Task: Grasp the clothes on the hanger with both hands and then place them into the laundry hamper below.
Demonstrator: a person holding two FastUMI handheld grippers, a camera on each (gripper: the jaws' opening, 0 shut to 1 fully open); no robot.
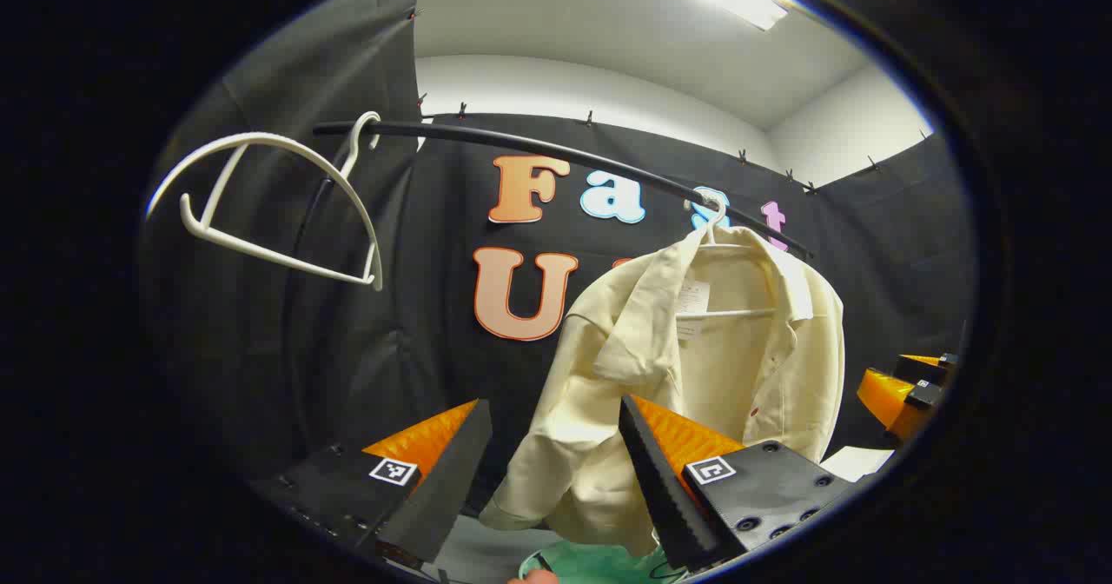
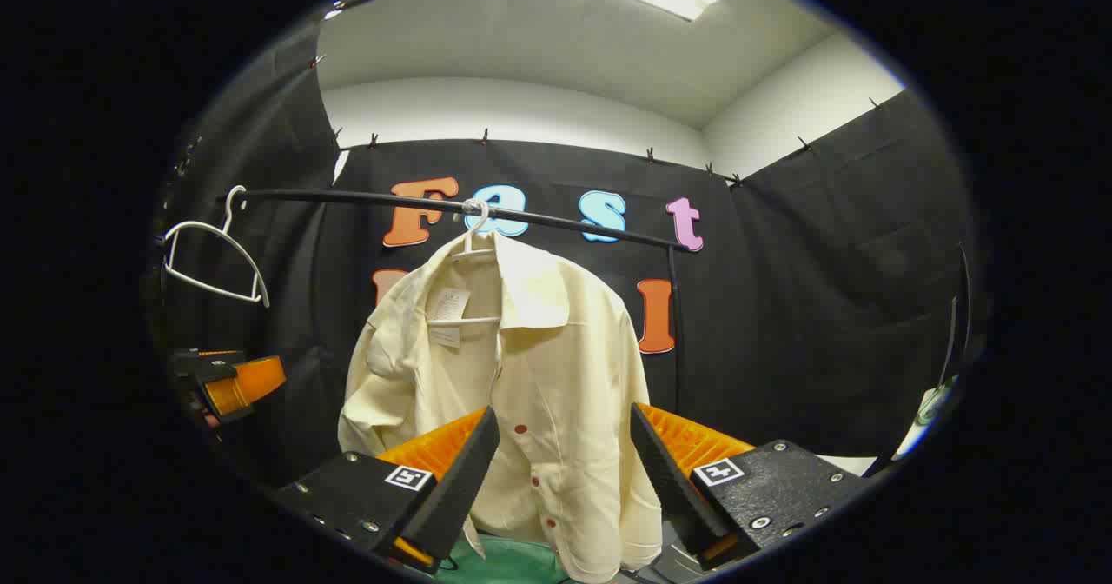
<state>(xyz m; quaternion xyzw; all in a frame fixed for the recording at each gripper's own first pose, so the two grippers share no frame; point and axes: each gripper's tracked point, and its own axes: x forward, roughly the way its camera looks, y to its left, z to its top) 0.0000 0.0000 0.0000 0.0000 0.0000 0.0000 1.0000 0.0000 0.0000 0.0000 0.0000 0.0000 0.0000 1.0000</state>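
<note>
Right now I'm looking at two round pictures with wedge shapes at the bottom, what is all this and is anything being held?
A person holds a two-finger gripper in each hand, and a fisheye camera rides on each. The left gripper view looks along the left gripper; the right gripper view looks along the right gripper. Both stand open, holding nothing. Ahead, a cream shirt with red buttons hangs on a white hanger from a black rail. An empty hanger hangs farther along the rail. Below the shirt shows something green, probably the hamper. The orange shape at the right gripper view's left edge is the other gripper.
</note>
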